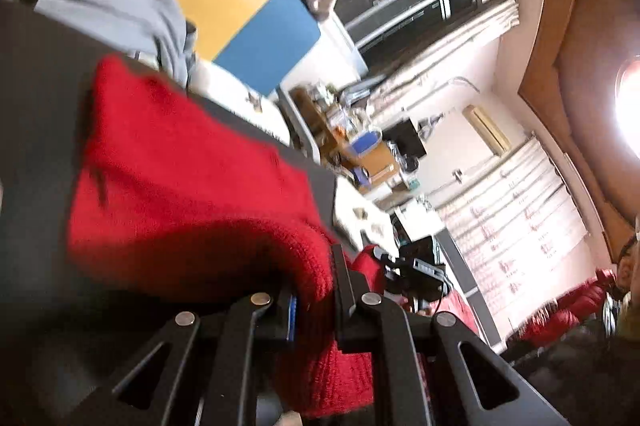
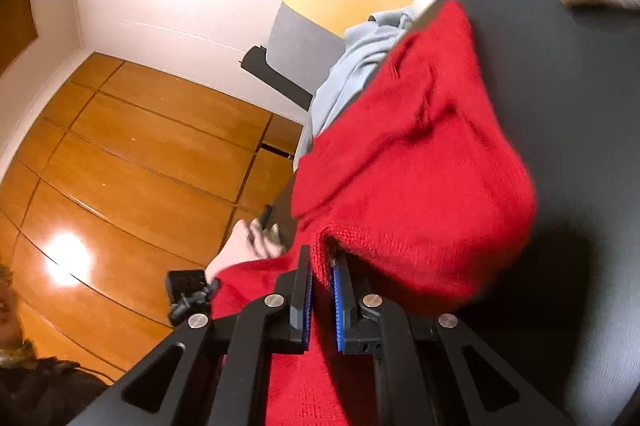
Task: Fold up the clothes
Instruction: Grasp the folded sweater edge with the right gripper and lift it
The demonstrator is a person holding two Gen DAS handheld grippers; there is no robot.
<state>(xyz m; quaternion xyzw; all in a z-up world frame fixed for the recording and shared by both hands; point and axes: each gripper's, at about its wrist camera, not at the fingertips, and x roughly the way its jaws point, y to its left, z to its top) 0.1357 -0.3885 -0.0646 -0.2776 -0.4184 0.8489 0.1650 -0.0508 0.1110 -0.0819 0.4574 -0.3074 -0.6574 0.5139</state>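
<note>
The red knit sweater lies partly on the dark table, one end bunched on the surface and the near edge lifted off it. The left gripper has its jaws closed down on a thick fold of that edge, and the right gripper likewise pinches the ribbed hem between its blue pads. The knit looks soft, bulky and stretchy, so it should sag and drag between the grips; hems and seams give the firmest hold. A pale blue garment lies crumpled beyond it.
</note>
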